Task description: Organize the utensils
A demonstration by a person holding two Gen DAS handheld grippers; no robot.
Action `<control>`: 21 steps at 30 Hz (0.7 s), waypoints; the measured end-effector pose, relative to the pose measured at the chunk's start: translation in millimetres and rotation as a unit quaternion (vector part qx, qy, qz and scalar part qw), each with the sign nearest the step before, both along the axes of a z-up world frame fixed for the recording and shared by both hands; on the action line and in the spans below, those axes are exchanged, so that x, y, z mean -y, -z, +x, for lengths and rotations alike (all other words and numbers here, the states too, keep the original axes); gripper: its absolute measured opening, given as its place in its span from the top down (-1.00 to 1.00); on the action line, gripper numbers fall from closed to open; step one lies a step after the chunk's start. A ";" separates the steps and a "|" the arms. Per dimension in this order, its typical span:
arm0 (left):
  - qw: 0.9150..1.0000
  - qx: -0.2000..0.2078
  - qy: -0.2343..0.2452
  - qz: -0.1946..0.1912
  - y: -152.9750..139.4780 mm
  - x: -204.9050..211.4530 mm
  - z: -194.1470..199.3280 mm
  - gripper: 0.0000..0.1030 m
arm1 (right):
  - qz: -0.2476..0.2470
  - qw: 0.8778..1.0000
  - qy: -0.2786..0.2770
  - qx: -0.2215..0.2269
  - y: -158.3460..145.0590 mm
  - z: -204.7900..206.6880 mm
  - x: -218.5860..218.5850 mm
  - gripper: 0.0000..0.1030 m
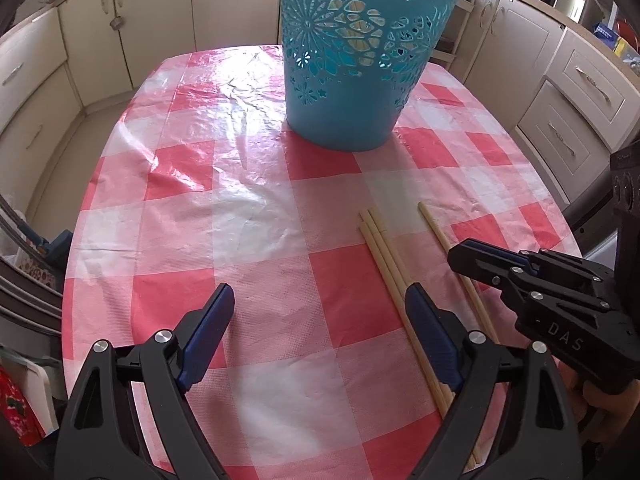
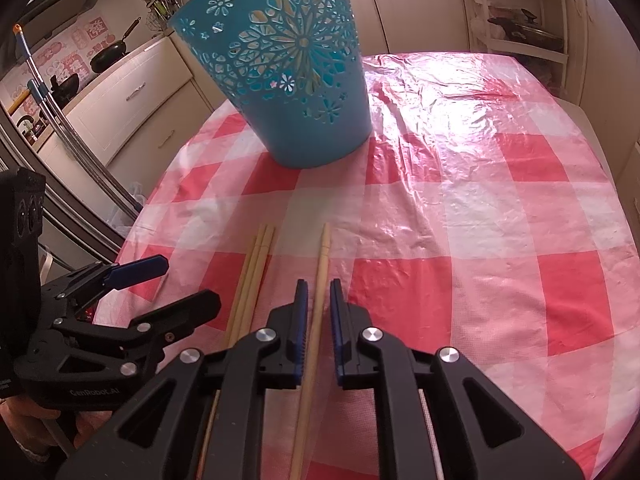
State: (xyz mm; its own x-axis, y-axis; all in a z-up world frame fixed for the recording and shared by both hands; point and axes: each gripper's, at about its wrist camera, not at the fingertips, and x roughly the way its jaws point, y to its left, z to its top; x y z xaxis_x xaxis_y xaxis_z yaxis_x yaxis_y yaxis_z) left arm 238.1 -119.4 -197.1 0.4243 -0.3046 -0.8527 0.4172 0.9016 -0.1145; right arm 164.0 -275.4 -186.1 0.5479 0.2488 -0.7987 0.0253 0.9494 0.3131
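Observation:
A teal cut-out basket stands upright at the far side of the checked tablecloth; pale sticks show through its holes. Three wooden chopsticks lie side by side on the cloth. A single chopstick lies just right of them. My right gripper straddles this single chopstick with narrow gaps at both pads, so it is open. My left gripper is wide open and empty, low over the cloth, its right finger over the three chopsticks.
Cream kitchen cabinets surround the table on all sides. Pans sit on the counter at the left, and a shelf with a pan stands at the back right. The table's rounded edges fall away to the left and right.

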 end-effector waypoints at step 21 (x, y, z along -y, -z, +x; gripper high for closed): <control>0.999 0.009 -0.008 0.037 5.0 9.9 4.5 -0.62 | 0.012 1.000 0.002 -0.002 -0.9 0.9 2.9 0.55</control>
State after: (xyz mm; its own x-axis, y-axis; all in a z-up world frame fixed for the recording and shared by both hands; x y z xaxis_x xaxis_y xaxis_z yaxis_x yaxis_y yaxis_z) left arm 242.6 -129.3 -202.1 0.4434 -0.2339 -0.8653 0.4036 0.9140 -0.0402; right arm 164.9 -278.3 -185.2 0.5456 0.2651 -0.7950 0.0309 0.9416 0.3352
